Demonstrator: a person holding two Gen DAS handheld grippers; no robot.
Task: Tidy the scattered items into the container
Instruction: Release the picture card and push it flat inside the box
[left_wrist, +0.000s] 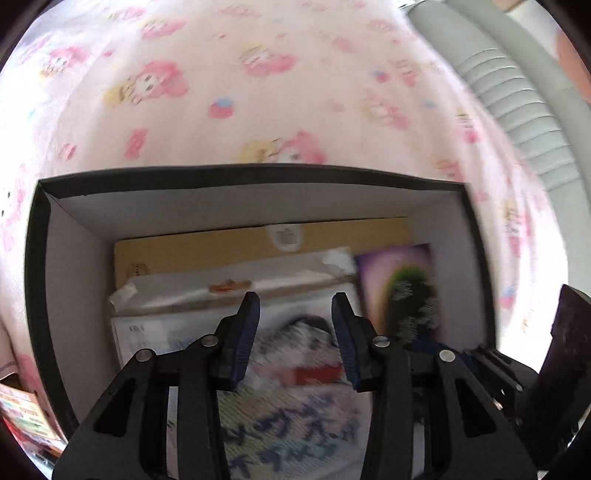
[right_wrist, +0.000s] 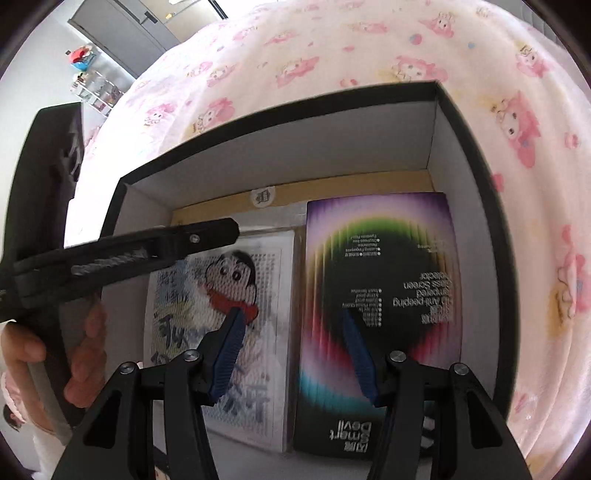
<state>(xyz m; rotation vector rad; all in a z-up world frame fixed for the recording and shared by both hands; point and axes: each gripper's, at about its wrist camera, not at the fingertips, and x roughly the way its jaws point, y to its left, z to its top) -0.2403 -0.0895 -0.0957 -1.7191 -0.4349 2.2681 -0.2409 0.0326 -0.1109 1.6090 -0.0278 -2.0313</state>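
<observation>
A black box with white inner walls (left_wrist: 236, 206) (right_wrist: 458, 155) lies on a pink cartoon-print sheet. Inside lie a tan flat carton (left_wrist: 207, 247) (right_wrist: 369, 184), a white cartoon-picture pack (left_wrist: 295, 402) (right_wrist: 236, 284) and a dark rainbow screen-protector pack (left_wrist: 402, 284) (right_wrist: 380, 295). My left gripper (left_wrist: 295, 306) hovers open and empty over the cartoon pack; it also shows in the right wrist view (right_wrist: 207, 236). My right gripper (right_wrist: 291, 325) hovers open and empty over the two packs; its body shows at the left wrist view's right edge (left_wrist: 554, 369).
The pink sheet (left_wrist: 258, 92) (right_wrist: 332, 48) surrounds the box. A grey ribbed hose (left_wrist: 517, 110) runs at upper right in the left wrist view. A colourful item (left_wrist: 22, 417) lies left of the box. Shelves and a door (right_wrist: 110, 55) stand far left.
</observation>
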